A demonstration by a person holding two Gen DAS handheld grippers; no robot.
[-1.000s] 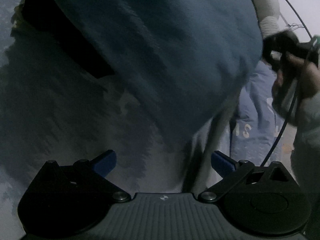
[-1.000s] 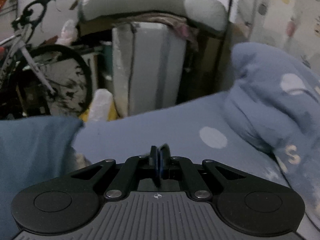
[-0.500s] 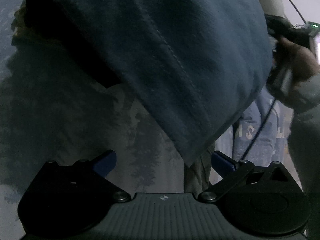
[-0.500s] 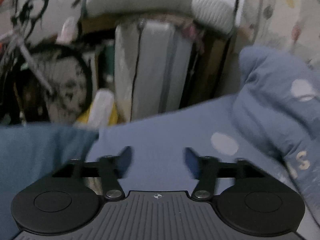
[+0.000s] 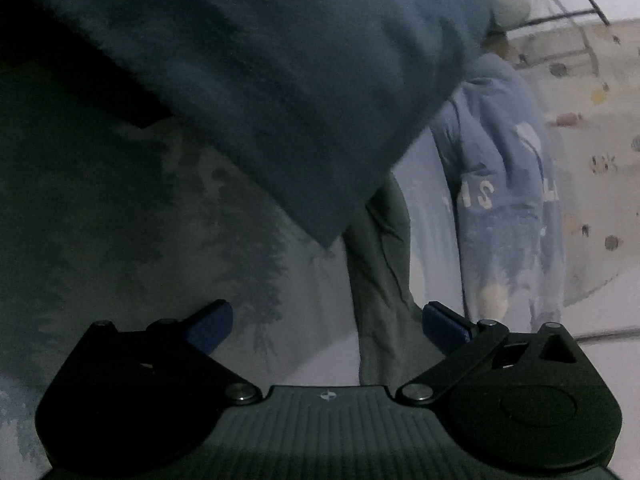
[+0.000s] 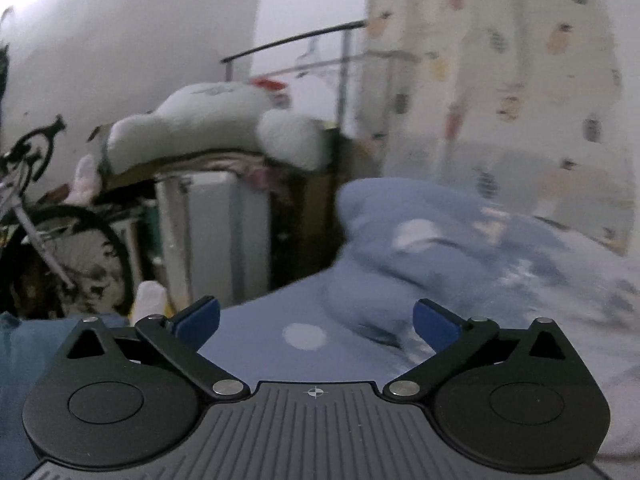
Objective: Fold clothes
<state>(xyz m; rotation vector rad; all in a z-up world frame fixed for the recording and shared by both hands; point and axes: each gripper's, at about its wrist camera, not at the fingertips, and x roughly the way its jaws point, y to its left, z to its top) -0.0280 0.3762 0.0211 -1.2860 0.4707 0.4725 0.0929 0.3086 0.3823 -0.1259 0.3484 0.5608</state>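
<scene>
A dark blue garment (image 5: 280, 80) fills the upper left wrist view, lying over a pale cloth with a tree print (image 5: 208, 248). Its corner points down toward my left gripper (image 5: 326, 322), which is open and holds nothing. A grey-green garment (image 5: 380, 280) runs between that corner and the right finger. In the right wrist view my right gripper (image 6: 316, 318) is open and empty above the blue bedsheet with white dots (image 6: 304, 336). An edge of the blue garment (image 6: 16, 360) shows at the far left there.
A crumpled light blue quilt (image 6: 460, 248) with white letters (image 5: 484, 196) lies to the right. Beyond the bed stand a white cabinet (image 6: 212, 232) topped by a plush toy (image 6: 208, 120), a bicycle (image 6: 48, 232) and a patterned curtain (image 6: 500, 100).
My right gripper went from shut to open and tilted upward, away from the blue garment. The person's hand and cable left the left wrist view; the garment settled lower.
</scene>
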